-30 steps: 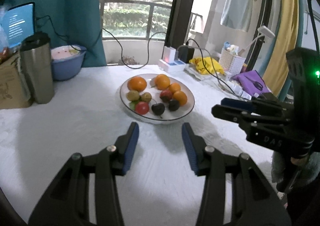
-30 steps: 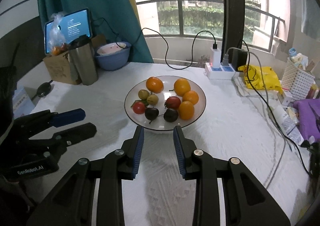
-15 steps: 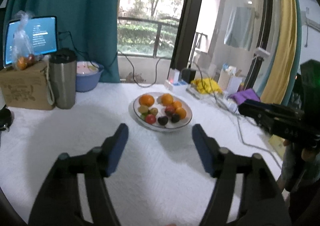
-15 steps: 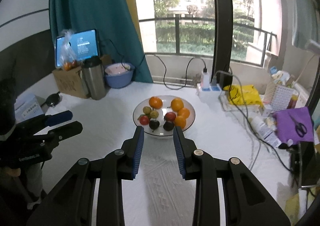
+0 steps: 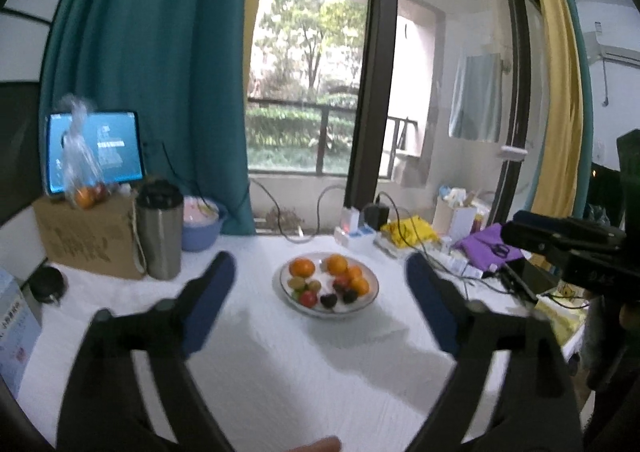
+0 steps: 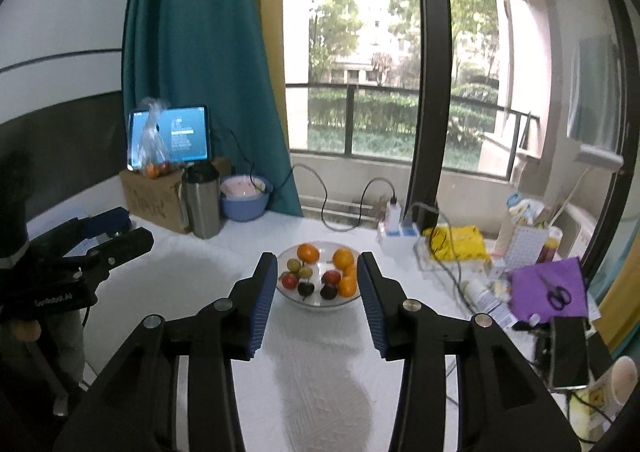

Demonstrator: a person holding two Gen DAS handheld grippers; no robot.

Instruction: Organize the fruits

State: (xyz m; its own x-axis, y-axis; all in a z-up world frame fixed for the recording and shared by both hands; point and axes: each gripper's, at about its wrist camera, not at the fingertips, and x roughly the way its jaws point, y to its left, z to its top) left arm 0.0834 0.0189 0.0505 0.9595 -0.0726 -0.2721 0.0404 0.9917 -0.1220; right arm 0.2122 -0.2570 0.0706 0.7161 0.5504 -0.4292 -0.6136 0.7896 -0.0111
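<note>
A white plate point(image 5: 370, 292) point(image 6: 320, 304) stands mid-table on the white cloth, holding several fruits: oranges point(image 5: 303, 267) point(image 6: 308, 253), a red fruit point(image 5: 307, 298), dark plums point(image 6: 329, 293) and small green-brown ones. My left gripper point(image 5: 320, 276) is open wide and empty, well back from the plate; it shows at the left of the right wrist view point(image 6: 120, 228). My right gripper point(image 6: 317, 272) is open and empty, also back from the plate, and shows at the right of the left wrist view point(image 5: 560, 232).
At the back left stand a steel tumbler point(image 5: 159, 230), a blue bowl point(image 5: 200, 222), a cardboard box point(image 5: 86, 238) with a bag of fruit and a tablet point(image 5: 96, 152). A power strip point(image 6: 398, 230), cables, yellow bag point(image 6: 456, 240), purple cloth with scissors point(image 6: 552, 288) crowd the right.
Both grippers have pulled back and up from the plate, which now looks smaller. Both pairs of jaws have opened wider, the left most.
</note>
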